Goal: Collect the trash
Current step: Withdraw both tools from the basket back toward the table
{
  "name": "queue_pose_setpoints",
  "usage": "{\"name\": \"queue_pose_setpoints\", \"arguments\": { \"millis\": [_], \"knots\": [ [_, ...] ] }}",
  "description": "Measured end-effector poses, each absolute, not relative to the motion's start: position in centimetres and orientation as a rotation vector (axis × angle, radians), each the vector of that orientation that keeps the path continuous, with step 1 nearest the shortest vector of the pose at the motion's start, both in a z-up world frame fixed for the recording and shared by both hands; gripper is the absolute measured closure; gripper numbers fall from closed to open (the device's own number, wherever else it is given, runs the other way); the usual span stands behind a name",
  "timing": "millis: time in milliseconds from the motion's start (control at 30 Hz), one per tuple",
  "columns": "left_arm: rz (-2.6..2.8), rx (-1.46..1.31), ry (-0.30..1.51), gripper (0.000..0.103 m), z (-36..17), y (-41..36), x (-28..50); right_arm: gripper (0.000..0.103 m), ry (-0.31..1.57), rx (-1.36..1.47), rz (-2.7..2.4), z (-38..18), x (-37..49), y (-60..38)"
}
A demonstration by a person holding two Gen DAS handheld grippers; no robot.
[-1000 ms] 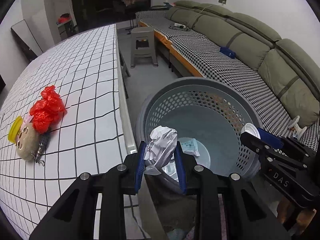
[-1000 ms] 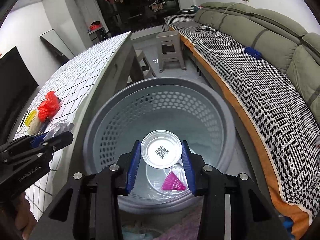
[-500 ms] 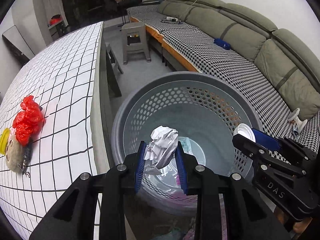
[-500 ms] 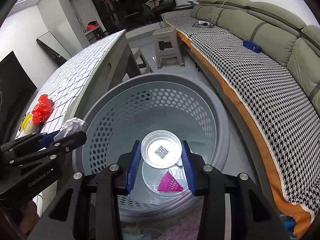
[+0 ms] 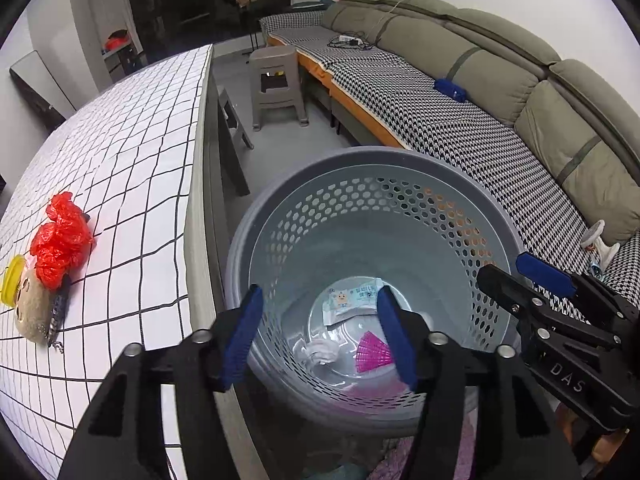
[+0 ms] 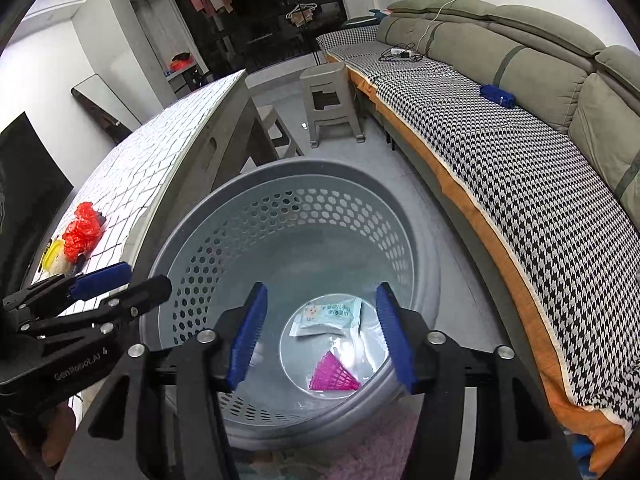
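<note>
Both grippers hang over the grey perforated basket (image 5: 362, 156) (image 6: 304, 168). My left gripper (image 5: 318, 336) has its jaws opening, and nothing is between the blue pads. The crumpled white paper (image 5: 320, 353) lies on the basket floor beside a pink fan-shaped piece (image 5: 372, 354) and a wet-wipe packet (image 5: 352, 304). My right gripper (image 6: 320, 336) is opening too, with nothing between its pads; below it lie the packet (image 6: 326, 316) and the pink piece (image 6: 332, 374). Each gripper also shows in the other's view: right gripper (image 5: 504, 270), left gripper (image 6: 128, 284).
On the grid-patterned table (image 5: 132, 152) to the left lie a red plastic bag (image 5: 60, 240), a yellow lid (image 5: 11, 280) and a beige plush keychain (image 5: 30, 314). A grey stool (image 5: 278, 84) stands beyond the basket. A houndstooth-covered sofa (image 5: 460, 120) runs along the right.
Both grippers have opened. The crumpled paper fell from the left jaws into the basket, and the round foil lid is gone from the right jaws. The left gripper moved from the table edge over the basket.
</note>
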State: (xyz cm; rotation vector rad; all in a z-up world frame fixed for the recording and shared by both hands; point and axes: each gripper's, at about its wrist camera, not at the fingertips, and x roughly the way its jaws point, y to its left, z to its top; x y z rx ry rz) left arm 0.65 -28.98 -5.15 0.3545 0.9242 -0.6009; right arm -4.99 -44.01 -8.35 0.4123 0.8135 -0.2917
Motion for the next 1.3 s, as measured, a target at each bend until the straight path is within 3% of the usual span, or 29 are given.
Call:
{"name": "queue_pose_setpoints", "arguments": {
  "millis": [1300],
  "knots": [
    [-0.560,0.274,0.880,0.035,-3.2,-23.8,-0.3,0.048,0.776,0.370,-0.283,-5.6,-6.1,-40.7]
  ]
}}
